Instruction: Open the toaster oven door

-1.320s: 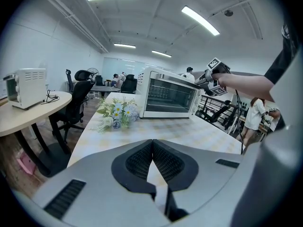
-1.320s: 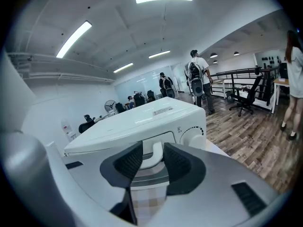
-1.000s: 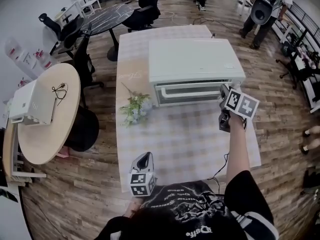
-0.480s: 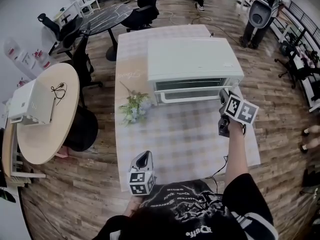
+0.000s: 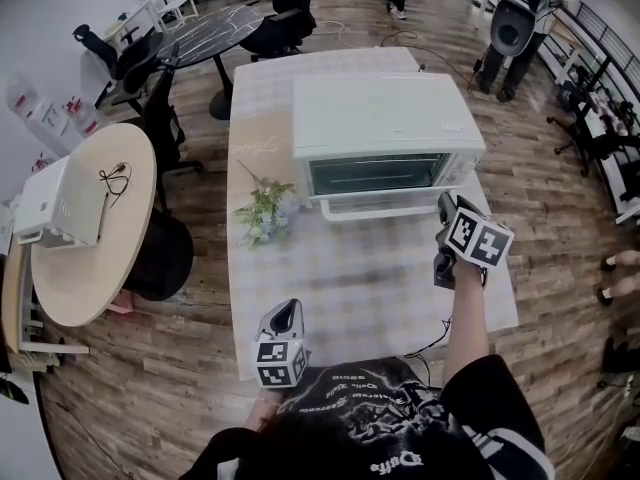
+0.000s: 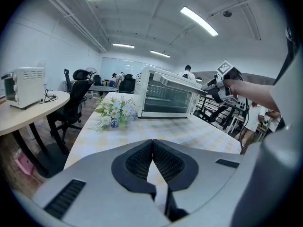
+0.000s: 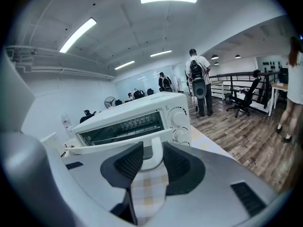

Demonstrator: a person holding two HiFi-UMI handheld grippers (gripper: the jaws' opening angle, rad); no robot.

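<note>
A white toaster oven (image 5: 385, 118) stands at the far side of the checked table (image 5: 350, 278). Its glass door (image 5: 375, 175) hangs partly open, tilted outward at the top. My right gripper (image 5: 447, 206) is shut on the right end of the door handle (image 5: 380, 207). In the right gripper view the white handle (image 7: 154, 157) sits between the two dark pads of that gripper (image 7: 152, 148), with the oven (image 7: 142, 110) just behind. My left gripper (image 5: 285, 318) hovers at the table's near edge, shut (image 6: 152, 143) with nothing in it and far from the oven (image 6: 168, 96).
A small bunch of flowers (image 5: 262, 213) lies left of the oven. To the left stands a round wooden table (image 5: 85, 258) with a white appliance (image 5: 60, 203). Office chairs (image 5: 150, 88) stand at the back left, and a person (image 5: 520, 18) stands at the back right.
The oven door has swung further open as my right gripper drew the handle toward me and slightly down. My left gripper has stayed in place.
</note>
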